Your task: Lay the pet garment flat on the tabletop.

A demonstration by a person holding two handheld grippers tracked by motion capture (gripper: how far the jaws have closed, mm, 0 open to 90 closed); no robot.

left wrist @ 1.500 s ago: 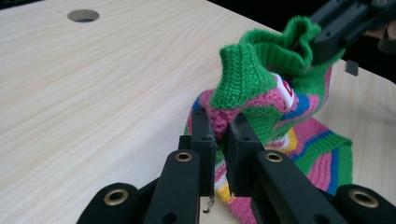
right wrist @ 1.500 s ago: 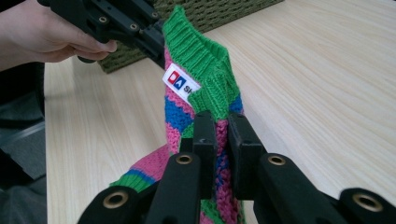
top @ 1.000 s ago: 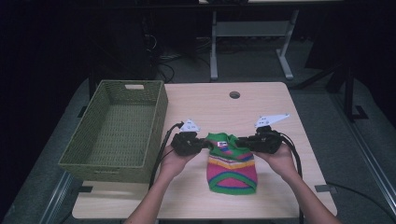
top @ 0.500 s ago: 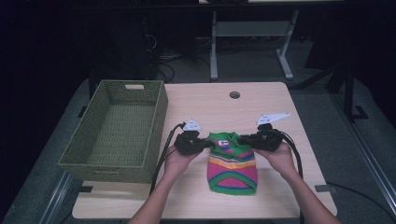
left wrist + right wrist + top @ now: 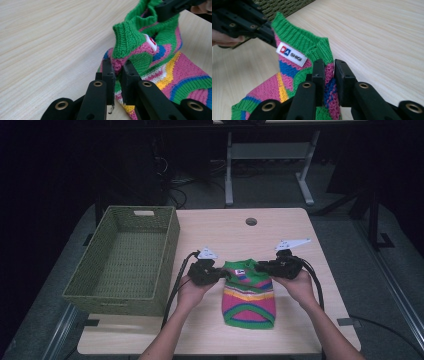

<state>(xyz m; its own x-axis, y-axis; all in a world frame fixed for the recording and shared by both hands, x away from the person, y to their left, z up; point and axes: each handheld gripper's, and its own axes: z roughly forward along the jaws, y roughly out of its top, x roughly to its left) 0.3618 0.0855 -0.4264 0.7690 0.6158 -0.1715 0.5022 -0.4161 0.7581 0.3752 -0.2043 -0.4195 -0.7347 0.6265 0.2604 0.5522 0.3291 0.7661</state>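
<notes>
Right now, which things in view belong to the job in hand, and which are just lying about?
In the job:
- striped knit sweater, flat on the table
- left tongs, shut on its one shoulder
- right tongs, pinching the other shoulder, jaws just easing open

Lying about:
- green woven basket, left of the sweater, not touching it
- wooden table
- grommet hole near its far edge
</notes>
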